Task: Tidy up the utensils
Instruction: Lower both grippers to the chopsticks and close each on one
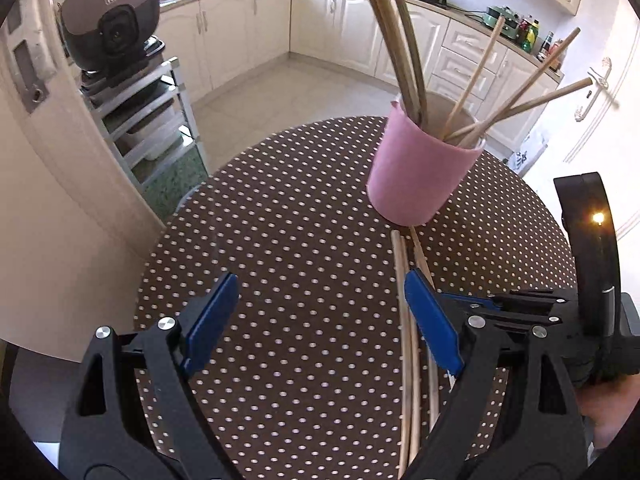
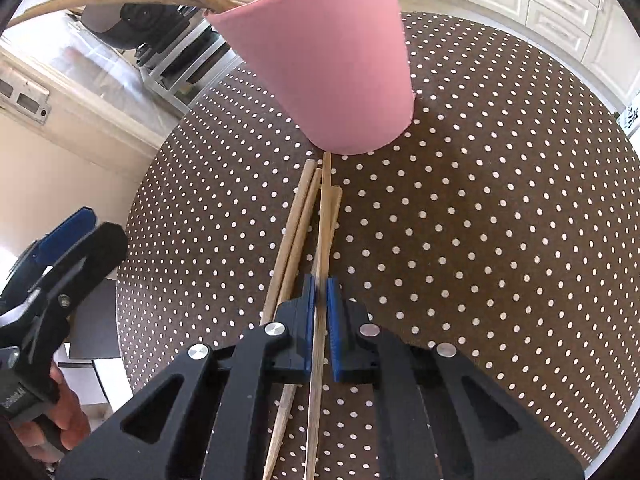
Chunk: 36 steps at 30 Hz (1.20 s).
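Right gripper (image 2: 321,296): black plastic arms with silver pivot bolts and ribbed blue pads (image 2: 335,320), closed tight on one thin, pale wooden chopstick (image 2: 323,216). The stick runs straight forward between the pads, and its far tip reaches almost to the base of the pink cup (image 2: 320,60). The stick looks slightly blurred at the pads.

Left gripper (image 1: 320,320): same build, fingers spread wide with nothing between them, poised above the table (image 1: 280,240). Its right pad (image 1: 432,328) sits over the loose sticks in the left wrist view; contact cannot be confirmed.

Loose wooden chopsticks (image 2: 296,232) on the tablecloth: round, smooth, light tan. Count from the right wrist view: two lying side by side and touching, just left of the gripped stick, plus one partly hidden beneath the gripped stick. That makes three loose and one held. All four point toward the cup base.

Pink cup: smooth, matte, tapered cylinder, wider at the rim, standing upright on the table. Inside it, by the left wrist view, are three darker olive-brown sticks (image 1: 400,40) bunched at the left of the rim, and about four paler sticks (image 1: 520,96) fanned out to the right.

Table: round, covered in brown cloth with a regular pattern of white dots.
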Each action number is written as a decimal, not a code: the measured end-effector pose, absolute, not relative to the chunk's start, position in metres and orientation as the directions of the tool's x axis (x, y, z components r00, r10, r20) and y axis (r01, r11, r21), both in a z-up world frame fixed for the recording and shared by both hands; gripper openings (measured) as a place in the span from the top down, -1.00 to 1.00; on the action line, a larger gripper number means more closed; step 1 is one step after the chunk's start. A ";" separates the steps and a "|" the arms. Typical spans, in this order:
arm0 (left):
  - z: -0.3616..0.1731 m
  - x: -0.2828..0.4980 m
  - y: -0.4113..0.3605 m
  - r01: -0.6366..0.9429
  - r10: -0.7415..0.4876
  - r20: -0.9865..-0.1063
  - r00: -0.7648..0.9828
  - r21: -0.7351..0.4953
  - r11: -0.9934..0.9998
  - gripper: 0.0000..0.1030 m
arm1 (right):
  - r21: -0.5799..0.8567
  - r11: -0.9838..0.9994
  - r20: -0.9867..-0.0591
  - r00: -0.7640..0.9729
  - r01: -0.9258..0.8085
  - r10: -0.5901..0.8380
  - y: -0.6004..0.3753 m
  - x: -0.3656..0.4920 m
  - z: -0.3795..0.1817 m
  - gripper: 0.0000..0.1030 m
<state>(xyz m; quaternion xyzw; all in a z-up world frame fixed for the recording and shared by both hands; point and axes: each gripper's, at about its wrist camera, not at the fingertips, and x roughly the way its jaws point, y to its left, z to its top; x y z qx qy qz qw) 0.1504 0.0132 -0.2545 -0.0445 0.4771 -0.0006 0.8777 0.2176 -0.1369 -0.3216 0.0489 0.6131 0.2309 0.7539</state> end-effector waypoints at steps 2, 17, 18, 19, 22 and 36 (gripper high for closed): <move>-0.259 0.154 0.007 -0.027 -0.069 -0.846 0.529 -0.098 0.995 -0.63 | 0.361 0.889 -0.900 0.145 -0.281 0.411 -0.144 0.218 -0.320 0.90; -0.316 0.187 -0.025 0.012 -0.037 -0.942 0.335 -0.035 0.999 -0.62 | 0.401 0.883 -0.883 0.155 -0.244 0.443 -0.182 0.221 -0.316 0.90; -0.319 0.189 -0.025 0.008 -0.022 -0.946 0.323 -0.020 1.000 -0.62 | 0.403 0.882 -0.882 0.154 -0.243 0.446 -0.183 0.221 -0.316 0.90; -0.322 0.190 -0.026 0.008 -0.015 -0.949 0.314 -0.013 1.000 -0.62 | 0.404 0.882 -0.881 0.154 -0.244 0.447 -0.184 0.221 -0.316 0.90; -0.324 0.195 -0.026 0.007 -0.021 -0.951 0.307 -0.020 1.000 -0.61 | 0.403 0.881 -0.883 0.147 -0.249 0.445 -0.182 0.223 -0.318 0.89; -0.328 0.225 -0.026 0.011 -0.017 -0.966 0.257 -0.014 1.000 -0.28 | 0.361 0.896 -0.912 0.103 -0.257 0.397 -0.167 0.238 -0.331 0.83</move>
